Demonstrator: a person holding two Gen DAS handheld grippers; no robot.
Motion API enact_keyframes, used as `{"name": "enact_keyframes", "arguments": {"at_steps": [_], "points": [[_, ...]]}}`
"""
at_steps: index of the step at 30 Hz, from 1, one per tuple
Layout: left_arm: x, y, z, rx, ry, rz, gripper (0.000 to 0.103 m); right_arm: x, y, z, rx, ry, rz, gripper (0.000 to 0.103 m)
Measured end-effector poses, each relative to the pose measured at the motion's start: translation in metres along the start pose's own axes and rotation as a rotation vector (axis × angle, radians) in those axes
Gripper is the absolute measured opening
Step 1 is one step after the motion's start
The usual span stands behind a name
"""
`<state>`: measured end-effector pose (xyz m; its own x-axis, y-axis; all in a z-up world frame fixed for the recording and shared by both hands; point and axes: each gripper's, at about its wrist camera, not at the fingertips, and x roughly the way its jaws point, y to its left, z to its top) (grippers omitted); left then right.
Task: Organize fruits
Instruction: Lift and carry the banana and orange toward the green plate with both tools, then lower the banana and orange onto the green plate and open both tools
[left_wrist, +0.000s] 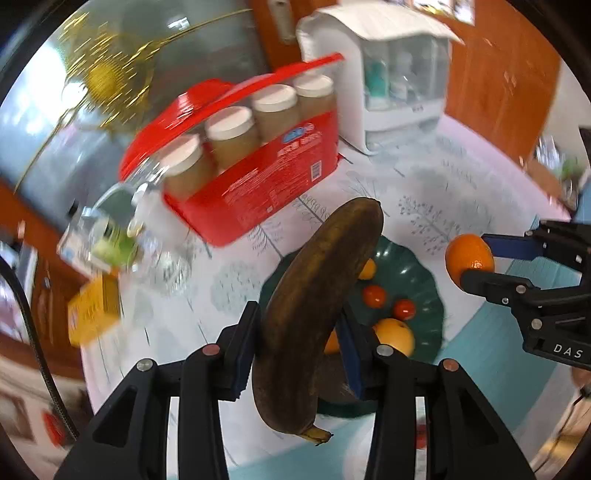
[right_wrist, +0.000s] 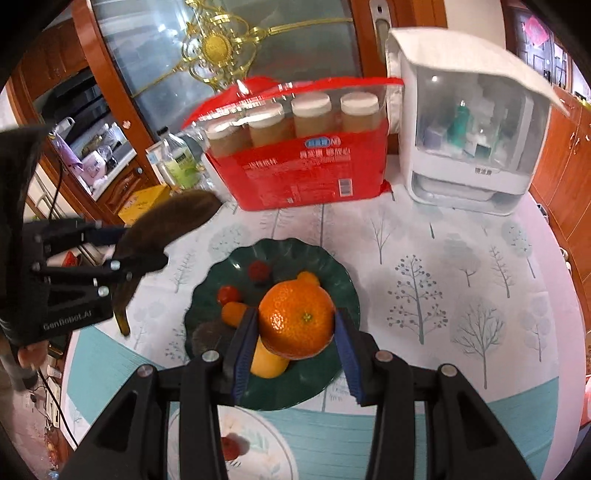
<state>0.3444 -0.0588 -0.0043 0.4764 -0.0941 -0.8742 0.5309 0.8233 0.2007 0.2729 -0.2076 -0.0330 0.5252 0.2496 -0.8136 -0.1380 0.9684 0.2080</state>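
Wooden cabinets and a glass door with gold ornament stand behind a surface (right_wrist: 461, 258) covered by a cloth printed with pale trees. At its far edge a red carton (right_wrist: 299, 177) holds white-capped jars, with a white lidded cabinet (right_wrist: 469, 122) to its right and a yellow box (right_wrist: 142, 201) and bottles to its left.

A dark green plate (right_wrist: 332, 280) with a wavy rim lies in the middle of the surface. On it are two small red fruits (right_wrist: 229, 294), a small orange-coloured fruit and a larger yellow-orange one.

The left tongs (left_wrist: 299, 349) are clamped on an overripe brown banana (left_wrist: 317, 295), gripped across its middle and held in the air above the plate's left side. Its long axis runs roughly upright in the left wrist view, the blunt tip pointing far and up, the stem end (left_wrist: 316, 435) hanging down near the camera. From the right wrist view the banana (right_wrist: 166, 225) slants from low left to high right.

The right tongs (right_wrist: 295, 343) grip an orange (right_wrist: 295, 319) by its sides, its navel facing the camera, held above the plate's near part.

Near the front edge, a white flowered plate (right_wrist: 266, 435) carries one red fruit (right_wrist: 231, 445).
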Motion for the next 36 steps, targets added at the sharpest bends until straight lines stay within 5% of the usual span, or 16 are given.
{"name": "enact_keyframes", "arguments": {"at_steps": [7,17,28,31,36], "points": [[0.066,-0.007,0.012,0.162,0.106,0.024,0.040,0.048,-0.012,-0.008,-0.006,0.084,-0.019,0.042],[0.131,-0.023,0.008,0.219,0.228,-0.058,0.040,0.084,-0.013,-0.011,-0.037,0.138,-0.034,0.042],[0.144,-0.031,0.004,0.299,0.209,-0.059,0.047,0.101,-0.012,-0.014,-0.076,0.156,-0.088,0.044],[0.142,-0.026,0.005,0.269,0.202,-0.059,0.057,0.101,-0.010,-0.012,-0.088,0.144,-0.090,0.044],[0.132,-0.018,0.002,0.213,0.189,-0.080,0.057,0.099,-0.002,-0.010,-0.111,0.134,-0.086,0.045]]}}
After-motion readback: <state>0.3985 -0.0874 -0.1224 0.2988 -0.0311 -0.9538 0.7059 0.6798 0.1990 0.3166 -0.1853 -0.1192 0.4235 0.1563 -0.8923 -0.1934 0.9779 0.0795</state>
